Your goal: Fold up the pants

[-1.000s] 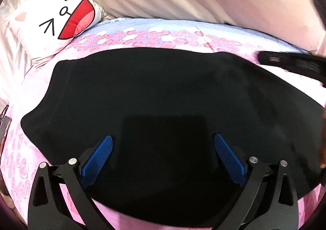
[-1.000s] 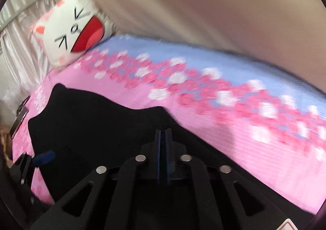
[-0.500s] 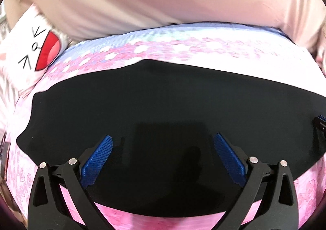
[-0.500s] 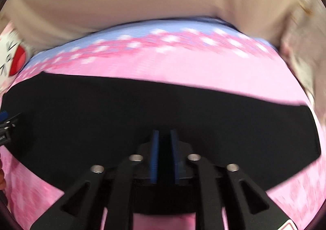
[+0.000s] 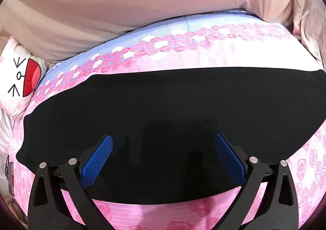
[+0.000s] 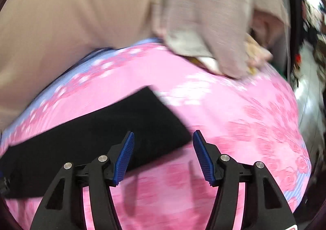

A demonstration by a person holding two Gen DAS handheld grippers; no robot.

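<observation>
The black pants (image 5: pixel 163 107) lie flat as a long band across the pink flowered bedspread (image 5: pixel 234 55). My left gripper (image 5: pixel 163 140) hovers over their middle, open, nothing between its blue pads (image 5: pixel 97 156). In the right wrist view the pants' right end (image 6: pixel 126 124) shows as a squared corner. My right gripper (image 6: pixel 163 138) hangs over that end near the front edge, its jaws opening; the cloth lies below them, apart from the pads (image 6: pixel 203 158). The picture there is blurred by motion.
A white cat-face cushion (image 5: pixel 18 83) lies at the far left. Beige bedding (image 5: pixel 122 2) is piled along the back. A grey-beige cloth heap (image 6: pixel 207 22) sits at the bed's far right corner, with dark clutter (image 6: pixel 309 26) beyond the bed edge.
Both grippers slid rightward along the pants. The right gripper went from shut to wide apart and reached the pants' right end. The left stayed open, and the cushion shifted to the frame's left edge.
</observation>
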